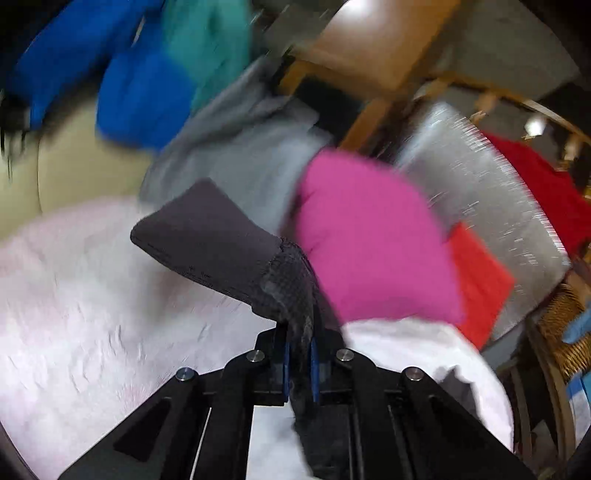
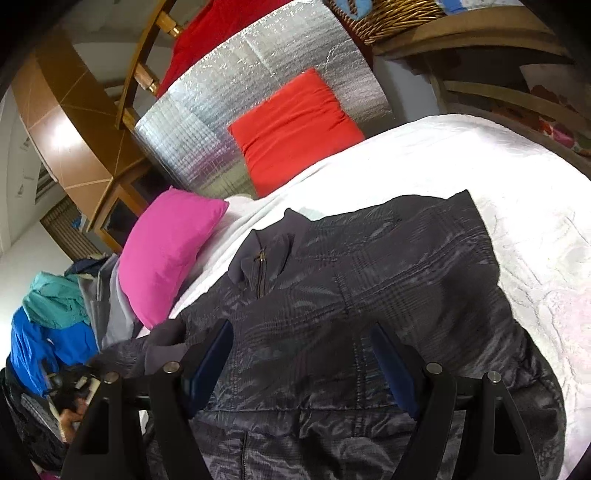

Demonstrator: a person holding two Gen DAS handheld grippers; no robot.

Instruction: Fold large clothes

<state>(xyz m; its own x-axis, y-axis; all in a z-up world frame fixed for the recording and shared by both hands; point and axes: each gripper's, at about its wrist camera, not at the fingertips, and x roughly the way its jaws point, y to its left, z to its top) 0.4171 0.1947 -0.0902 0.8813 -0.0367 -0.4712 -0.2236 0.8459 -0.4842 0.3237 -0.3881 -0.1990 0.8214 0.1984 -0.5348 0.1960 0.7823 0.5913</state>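
A dark grey checked jacket (image 2: 369, 288) lies spread on the white bedspread (image 2: 498, 177), collar and zip toward the pink pillow. My right gripper (image 2: 303, 354) is open, its blue-padded fingers (image 2: 214, 358) straddling the jacket's middle just above the fabric. My left gripper (image 1: 300, 365) is shut on the jacket's sleeve (image 1: 288, 291), whose plain grey cuff (image 1: 207, 232) hangs out ahead, lifted over the bedspread (image 1: 92, 314). The left wrist view is motion-blurred.
A pink pillow (image 2: 170, 254) and a red cushion (image 2: 291, 125) lie against a silver foil panel (image 2: 229, 96) at the bed's head. A heap of blue, teal and grey clothes (image 2: 55, 317) sits left. A wicker basket (image 2: 391, 14) and wooden furniture stand behind.
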